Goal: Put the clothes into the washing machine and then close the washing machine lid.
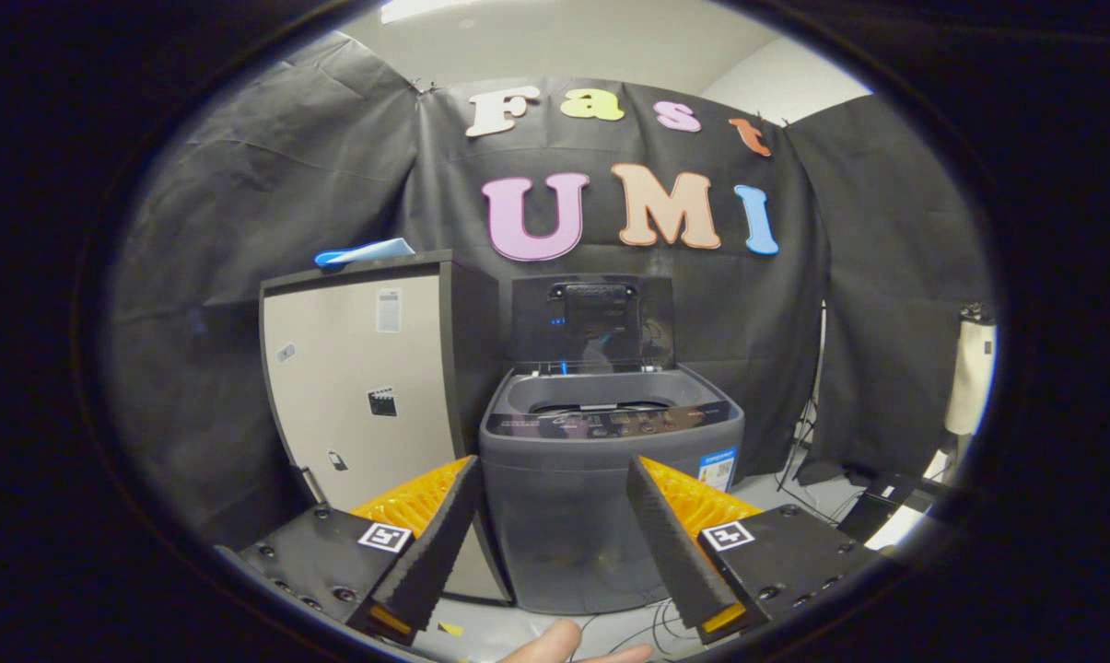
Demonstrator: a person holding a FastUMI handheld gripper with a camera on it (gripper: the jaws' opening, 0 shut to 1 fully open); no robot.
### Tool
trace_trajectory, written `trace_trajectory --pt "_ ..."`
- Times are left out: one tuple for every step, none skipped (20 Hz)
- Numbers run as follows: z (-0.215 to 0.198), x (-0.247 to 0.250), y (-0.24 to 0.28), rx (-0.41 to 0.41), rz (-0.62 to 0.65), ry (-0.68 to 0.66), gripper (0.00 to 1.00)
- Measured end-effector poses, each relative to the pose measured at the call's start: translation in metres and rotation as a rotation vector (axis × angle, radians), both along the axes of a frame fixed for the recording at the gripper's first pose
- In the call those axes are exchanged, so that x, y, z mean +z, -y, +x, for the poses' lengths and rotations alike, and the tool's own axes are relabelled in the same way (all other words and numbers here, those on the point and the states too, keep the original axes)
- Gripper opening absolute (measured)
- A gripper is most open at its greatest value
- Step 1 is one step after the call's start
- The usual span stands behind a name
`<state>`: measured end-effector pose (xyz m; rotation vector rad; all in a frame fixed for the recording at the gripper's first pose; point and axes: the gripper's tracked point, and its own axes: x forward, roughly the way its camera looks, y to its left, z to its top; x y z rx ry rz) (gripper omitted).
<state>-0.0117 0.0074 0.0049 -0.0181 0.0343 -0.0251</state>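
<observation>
Gripper [555, 474] fingers spread apart, empty; top-load washing machine [610, 497] ahead, lid [593, 322] raised; beige cabinet [361, 387] beside.

My camera rode on my gripper [550, 479], looking forward along my parted fingers [430, 552], level and straight at the washing machine [610, 497] near ahead, its lid [593, 322] upright, the booth wall beyond it.

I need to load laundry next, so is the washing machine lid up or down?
Up. The lid stands upright behind the washing machine, leaving its tub opening exposed. The hand-held gripper is open and holds nothing.
</observation>
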Motion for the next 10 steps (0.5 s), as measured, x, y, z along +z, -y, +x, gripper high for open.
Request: trace_trajectory --pt "0.003 0.000 -0.005 0.005 0.001 -0.003 0.98" --pt "0.005 0.003 -0.011 0.007 0.003 -0.007 0.99" --pt "0.007 0.006 -0.016 0.005 0.004 -0.007 0.98" --pt "0.009 0.011 -0.022 0.000 0.010 -0.003 0.98" --pt "0.012 0.015 -0.031 0.011 0.022 0.001 0.98" --pt "0.016 0.020 -0.042 0.022 0.037 0.001 0.98" --pt "0.021 0.025 -0.051 0.031 0.051 -0.001 0.98" --pt "0.026 0.031 -0.060 0.029 0.061 -0.002 0.98" --pt "0.030 0.039 -0.069 0.027 0.067 0.002 0.98" --pt "0.036 0.049 -0.080 0.036 0.067 0.014 0.98"
